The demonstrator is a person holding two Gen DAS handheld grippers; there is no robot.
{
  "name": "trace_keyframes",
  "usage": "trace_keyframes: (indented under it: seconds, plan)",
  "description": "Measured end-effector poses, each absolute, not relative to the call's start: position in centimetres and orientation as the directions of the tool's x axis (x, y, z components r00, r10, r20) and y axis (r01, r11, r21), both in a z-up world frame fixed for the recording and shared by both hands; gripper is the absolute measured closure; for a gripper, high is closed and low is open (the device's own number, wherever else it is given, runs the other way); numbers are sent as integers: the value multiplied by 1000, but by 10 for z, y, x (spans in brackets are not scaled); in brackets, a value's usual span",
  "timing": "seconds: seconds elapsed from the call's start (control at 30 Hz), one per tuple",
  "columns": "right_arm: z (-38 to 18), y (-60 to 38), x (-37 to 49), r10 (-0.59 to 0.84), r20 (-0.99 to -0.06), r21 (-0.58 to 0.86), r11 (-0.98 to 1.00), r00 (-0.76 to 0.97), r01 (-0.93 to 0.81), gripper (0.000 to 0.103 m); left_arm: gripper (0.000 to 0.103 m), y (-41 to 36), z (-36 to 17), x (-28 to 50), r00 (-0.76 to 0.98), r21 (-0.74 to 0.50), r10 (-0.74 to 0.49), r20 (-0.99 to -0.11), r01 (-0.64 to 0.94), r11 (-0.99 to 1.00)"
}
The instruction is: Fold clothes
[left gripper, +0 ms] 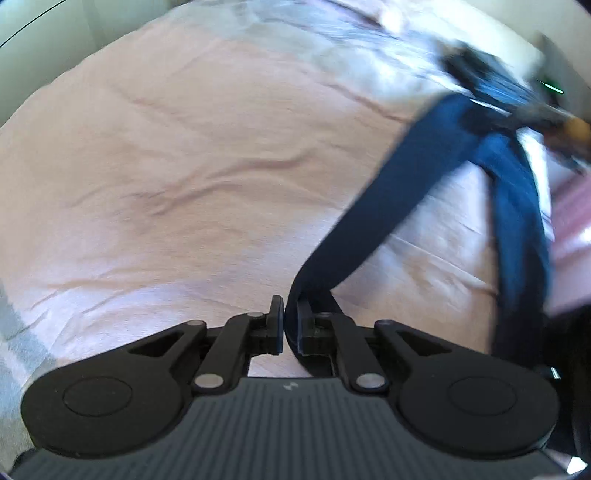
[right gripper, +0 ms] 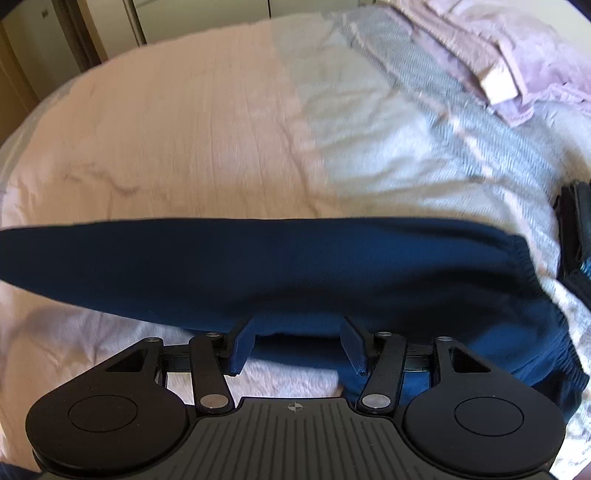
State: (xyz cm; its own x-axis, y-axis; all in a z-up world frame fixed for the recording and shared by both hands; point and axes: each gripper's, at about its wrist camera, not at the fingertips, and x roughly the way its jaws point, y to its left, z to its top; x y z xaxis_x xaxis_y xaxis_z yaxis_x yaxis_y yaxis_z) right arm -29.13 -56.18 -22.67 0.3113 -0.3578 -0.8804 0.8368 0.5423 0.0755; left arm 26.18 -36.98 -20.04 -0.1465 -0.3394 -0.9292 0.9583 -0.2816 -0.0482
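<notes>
A navy blue garment [left gripper: 391, 192] with an elastic waistband hangs over a pink bed cover [left gripper: 184, 166]. My left gripper [left gripper: 291, 325] is shut on one end of the garment, which stretches up and right from the jaws. The other gripper [left gripper: 491, 92] shows blurred at the top right of the left wrist view. In the right wrist view the garment [right gripper: 280, 266] spreads across the frame in front of my right gripper [right gripper: 299, 347]. The right jaws stand wide apart with the cloth's lower edge between them.
The bed cover [right gripper: 166, 129] turns grey-striped [right gripper: 424, 96] toward the right. Folded lilac clothes [right gripper: 498, 55] lie at the far right corner. A dark object [right gripper: 576, 236] sits at the right edge. Cupboard doors [right gripper: 74, 33] stand beyond the bed.
</notes>
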Motion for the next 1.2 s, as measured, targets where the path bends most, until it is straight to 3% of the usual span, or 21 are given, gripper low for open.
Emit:
trace_keyframes:
  seconds: [0.07,0.13,0.27,0.33,0.5,0.7,0.73,0.77,0.8,0.83,1.03,1.13,1.2]
  plan:
    - [-226,-561,-291,-361,-880,68,546,308,835,48,95,-387,-229,277,-89,-25,-326,-941,980,-197]
    - [-229,-560,-290,-355,-886,58,554,299,830,48,85,-394,-273,288,-38,2,-263,-964,989,-149]
    - [-235,-558,-288,-342,-897,38,571,279,820,48,81,-377,-326,297,29,51,-211,-977,994,-100]
    - [-240,-561,-288,-333,-905,30,569,264,822,48,62,-361,-334,296,14,35,-224,-974,995,-90]
    - [-245,-560,-277,-314,-915,20,590,252,807,48,40,-329,-350,309,-54,-86,-262,-964,990,112]
    - [-258,-557,-249,-277,-924,33,628,263,778,48,37,-319,-394,306,-18,-78,-217,-976,959,272]
    - [-260,-556,-245,-270,-926,36,634,264,772,48,37,-318,-394,305,-29,-94,-226,-974,955,282]
    - [-263,-556,-240,-264,-927,38,640,266,767,48,46,-316,-393,304,-40,-110,-235,-971,950,293]
    - [-265,-555,-236,-259,-928,39,646,267,762,48,88,-315,-392,304,-58,-132,-241,-969,943,304]
    - [-265,-556,-233,-257,-929,38,650,267,759,48,92,-314,-385,307,-114,-187,-237,-965,930,315]
    - [-255,-563,-230,-282,-917,34,650,282,759,48,91,-294,-296,347,-205,-279,-262,-943,915,290]
    - [-252,-567,-235,-293,-915,29,638,276,770,48,86,-295,-294,349,-259,-302,-186,-948,916,265]
    - [-253,-571,-240,-296,-916,32,616,269,787,48,88,-298,-309,342,-187,-209,-103,-977,942,264]
